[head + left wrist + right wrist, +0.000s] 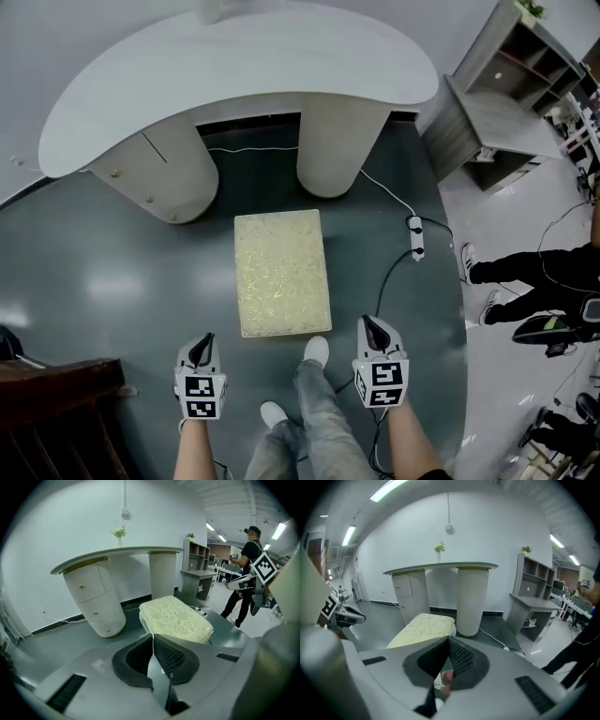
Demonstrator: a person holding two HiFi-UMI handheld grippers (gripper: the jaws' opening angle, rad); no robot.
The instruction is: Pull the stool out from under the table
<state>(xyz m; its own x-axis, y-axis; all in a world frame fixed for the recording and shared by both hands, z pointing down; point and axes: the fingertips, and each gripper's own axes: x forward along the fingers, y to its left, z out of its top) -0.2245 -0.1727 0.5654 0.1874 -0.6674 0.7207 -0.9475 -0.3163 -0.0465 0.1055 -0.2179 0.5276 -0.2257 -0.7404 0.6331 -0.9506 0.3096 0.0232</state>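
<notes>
Head view shows the stool (pixel 281 272) standing on open floor, clear of the table (pixel 234 66), so the pull looks done. The left gripper (pixel 201 345) and right gripper (pixel 374 328) hover near its front edge, the jaws of both pressed together on nothing.

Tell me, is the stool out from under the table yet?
It looks done: the stool stands on open floor, clear of the table. Nothing is in hand: the left gripper and right gripper are shut, empty and off the stool. Nothing seems left.
</notes>
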